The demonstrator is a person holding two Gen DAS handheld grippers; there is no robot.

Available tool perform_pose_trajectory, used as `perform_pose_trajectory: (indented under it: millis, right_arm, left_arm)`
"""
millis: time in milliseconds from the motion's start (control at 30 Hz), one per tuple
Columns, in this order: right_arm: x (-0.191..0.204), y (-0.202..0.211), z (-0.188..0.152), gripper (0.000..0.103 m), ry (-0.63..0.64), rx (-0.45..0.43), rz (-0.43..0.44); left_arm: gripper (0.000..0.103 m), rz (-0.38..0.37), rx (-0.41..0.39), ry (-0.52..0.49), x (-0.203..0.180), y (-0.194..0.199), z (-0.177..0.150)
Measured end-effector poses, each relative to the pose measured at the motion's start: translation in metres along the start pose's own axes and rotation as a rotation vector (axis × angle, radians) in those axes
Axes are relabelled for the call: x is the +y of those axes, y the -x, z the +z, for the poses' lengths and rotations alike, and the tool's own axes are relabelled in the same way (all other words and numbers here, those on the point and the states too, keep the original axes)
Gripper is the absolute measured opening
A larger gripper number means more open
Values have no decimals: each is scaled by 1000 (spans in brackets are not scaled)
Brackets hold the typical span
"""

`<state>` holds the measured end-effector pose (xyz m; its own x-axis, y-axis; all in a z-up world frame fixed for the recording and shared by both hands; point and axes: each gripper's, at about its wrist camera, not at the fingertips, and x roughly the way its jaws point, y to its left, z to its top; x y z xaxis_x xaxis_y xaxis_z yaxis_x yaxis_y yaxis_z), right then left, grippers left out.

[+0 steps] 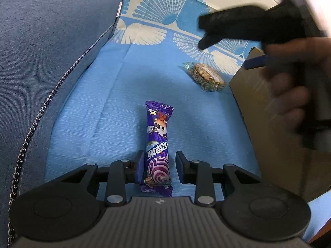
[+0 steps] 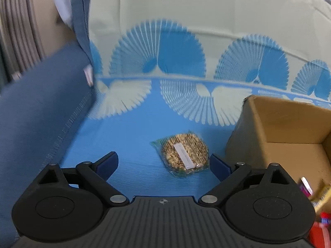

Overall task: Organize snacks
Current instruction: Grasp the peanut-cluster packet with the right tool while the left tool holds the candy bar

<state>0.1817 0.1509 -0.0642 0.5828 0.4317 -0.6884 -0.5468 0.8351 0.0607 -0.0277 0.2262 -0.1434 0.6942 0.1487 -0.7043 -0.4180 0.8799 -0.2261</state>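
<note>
A purple snack bar [image 1: 158,144] lies lengthwise on the blue bedspread [image 1: 99,113], its near end between the fingers of my left gripper [image 1: 160,155]. The left pad [image 1: 141,165] rests against the wrapper, while the right pad stands a little off it, so the gripper is open. A clear packet with a round grain cake [image 2: 184,155] lies just ahead of my right gripper [image 2: 163,156], nearer its right finger. That gripper is wide open with nothing held. In the left wrist view the grain cake packet [image 1: 204,76] lies under the blurred right gripper [image 1: 203,34], which a hand [image 1: 289,86] holds.
An open cardboard box [image 2: 269,124] stands on the bedspread at the right, with several wrapped snacks [image 2: 308,188] inside. The same box [image 1: 258,107] is right of the purple bar. A blue denim cushion [image 1: 51,51] with a chain strap [image 1: 41,107] bounds the left side.
</note>
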Motion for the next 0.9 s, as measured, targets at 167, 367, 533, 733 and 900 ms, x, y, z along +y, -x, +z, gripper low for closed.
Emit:
perform_pose_trajectory:
  millis: [167,367,533,733,900]
  right_arm:
    - [0,-46,3,95,61,46,-63]
    - [-1,-91,4,96,96,115,-86]
    - [-3,-112,6,98,81,139,-71]
    - [-5,-102,10,65,80,82,-49]
    - [-1,-83,15,0,123,87,32]
  left_arm:
    - [39,-12,3,7,2,-1,1]
    - [42,-16,2,0,1,-2,1]
    - [42,-12,-2,0,-1,-2,1]
    - [28,9,-17,18,2,0,4]
    - [22,9,-36,29,4,5,5]
